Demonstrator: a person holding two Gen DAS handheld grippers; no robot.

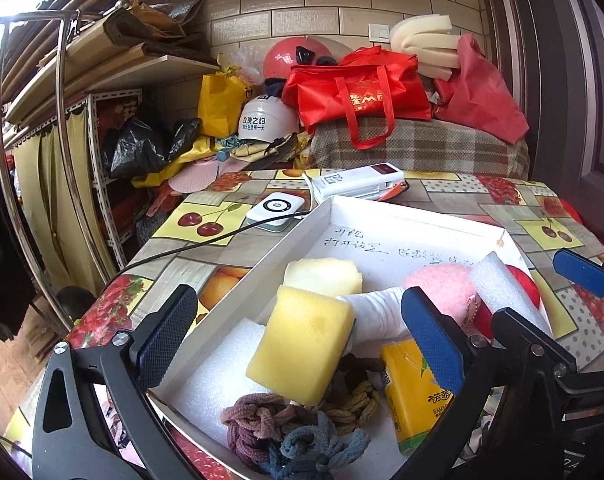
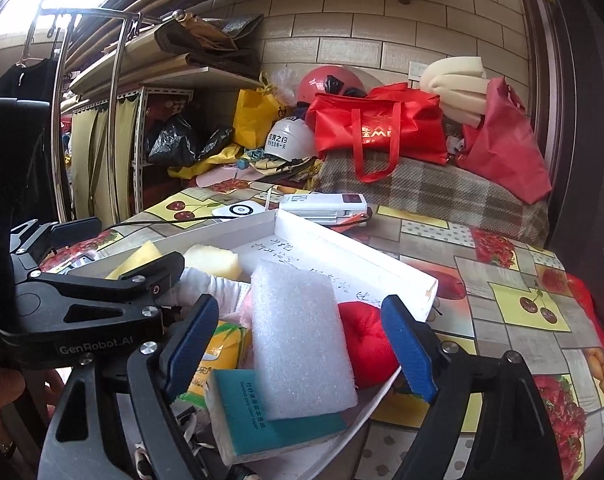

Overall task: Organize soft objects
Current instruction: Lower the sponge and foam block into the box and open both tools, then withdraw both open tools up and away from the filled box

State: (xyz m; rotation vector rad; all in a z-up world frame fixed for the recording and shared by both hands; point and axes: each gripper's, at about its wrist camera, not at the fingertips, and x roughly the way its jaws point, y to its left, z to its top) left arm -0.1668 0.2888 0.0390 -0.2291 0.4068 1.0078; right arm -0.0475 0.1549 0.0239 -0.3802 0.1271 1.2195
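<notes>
A shallow white box (image 1: 382, 216) on the table holds soft items. My left gripper (image 1: 300, 340) stands open over its near end. A yellow sponge (image 1: 302, 344) leans between the fingers, clear of both pads. Around it lie a white foam piece (image 1: 214, 372), several hair ties (image 1: 286, 428), a yellow tissue pack (image 1: 406, 392) and a pale sponge (image 1: 322, 276). My right gripper (image 2: 302, 346) is open too, with a white foam block (image 2: 302, 340) upright between its pads, touching neither. A red plush (image 2: 366, 344) and a teal tissue pack (image 2: 270, 420) lie beside the block.
Behind the box lie a white power bank (image 1: 358, 184) and a small white device (image 1: 276, 210) with a black cable. Red bags (image 1: 358, 92) and helmets pile up beyond the table. A metal rack (image 1: 62, 120) stands left, a dark door (image 1: 562, 80) right.
</notes>
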